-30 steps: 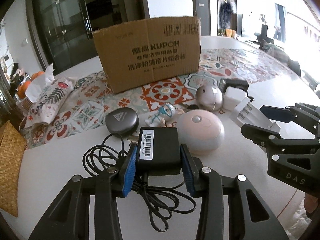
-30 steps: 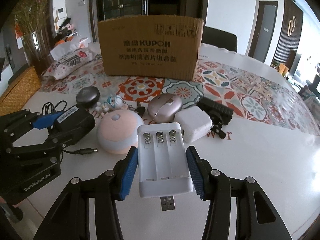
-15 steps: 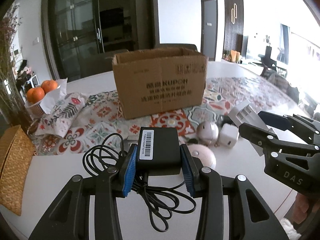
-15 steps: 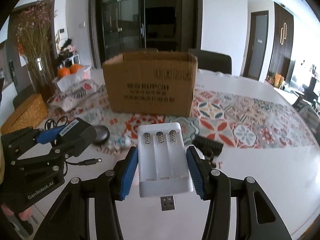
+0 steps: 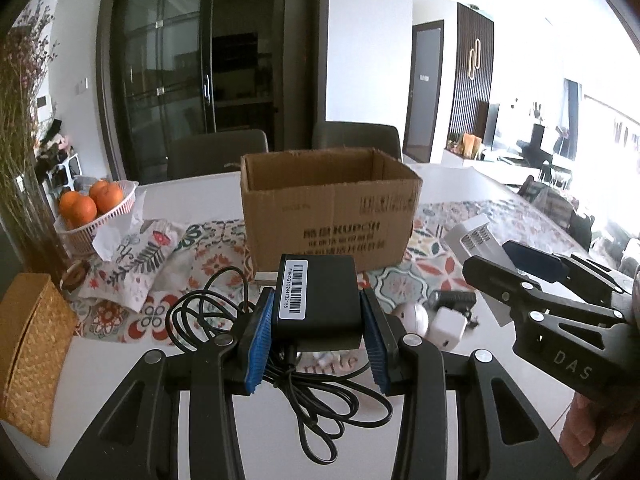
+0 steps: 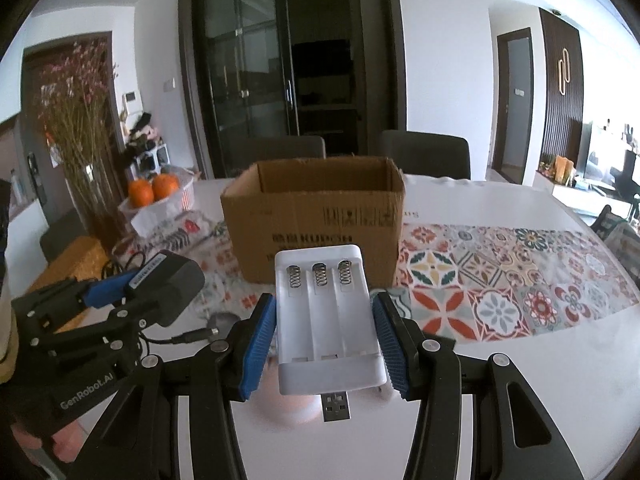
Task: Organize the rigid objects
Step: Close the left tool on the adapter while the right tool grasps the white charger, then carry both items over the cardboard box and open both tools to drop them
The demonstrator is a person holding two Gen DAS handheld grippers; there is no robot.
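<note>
My left gripper (image 5: pixel 316 340) is shut on a black power adapter (image 5: pixel 316 300) with a barcode label, held in the air; its black cable (image 5: pixel 320 404) hangs in loops below. My right gripper (image 6: pixel 326 344) is shut on a white battery charger (image 6: pixel 326 316) with three spring slots and a USB plug at its near end. An open cardboard box (image 5: pixel 328 216) stands ahead on the patterned mat, also seen in the right wrist view as the box (image 6: pixel 316 216). Each gripper shows in the other's view: the right gripper (image 5: pixel 516 268) and the left gripper (image 6: pixel 116 292).
Below on the white table lie a round white device (image 5: pixel 412 314), a white cube charger (image 5: pixel 448 326) and a black item (image 5: pixel 452 300). At left are a basket of oranges (image 5: pixel 96 208), a floral pouch (image 5: pixel 136 264) and a woven box (image 5: pixel 28 356). Chairs stand behind the table.
Both grippers have risen with their loads. The table objects have dropped low in view, and the box's open top now shows.
</note>
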